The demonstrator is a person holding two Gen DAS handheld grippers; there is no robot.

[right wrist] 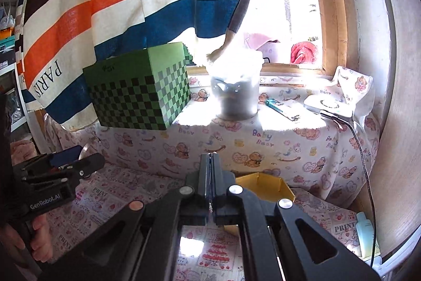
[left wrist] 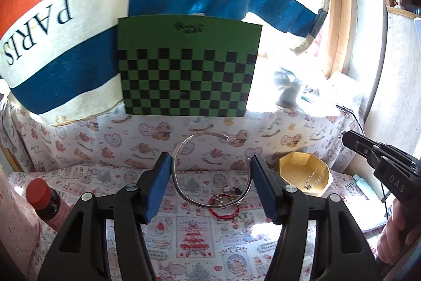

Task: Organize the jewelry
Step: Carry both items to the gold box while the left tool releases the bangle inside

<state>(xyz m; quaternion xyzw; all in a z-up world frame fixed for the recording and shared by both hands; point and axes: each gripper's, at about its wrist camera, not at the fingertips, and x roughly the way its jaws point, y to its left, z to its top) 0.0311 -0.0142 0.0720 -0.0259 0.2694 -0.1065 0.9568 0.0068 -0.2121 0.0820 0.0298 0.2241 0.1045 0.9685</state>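
My left gripper (left wrist: 210, 162) holds a silver open bangle (left wrist: 181, 191) upright between its blue pads, above the table. Under it on the cloth lie a red cord bracelet (left wrist: 223, 212) and a small heap of dark and silver pieces (left wrist: 227, 195). A yellow octagonal box (left wrist: 302, 170) stands open to the right, with a pale chain-like piece (left wrist: 313, 181) inside. My right gripper (right wrist: 210, 157) is shut above that box (right wrist: 263, 186). A thin chain (right wrist: 210, 206) seems pinched between its jaws. It shows at the right edge of the left wrist view (left wrist: 348, 138).
A green checkered box (right wrist: 136, 94) and a clear tub (right wrist: 236, 96) sit on the raised ledge behind. A red-capped bottle (left wrist: 39, 198) stands at the left. A white device (right wrist: 329, 106) with a black cable and a pale blue bottle (right wrist: 365, 231) are at the right.
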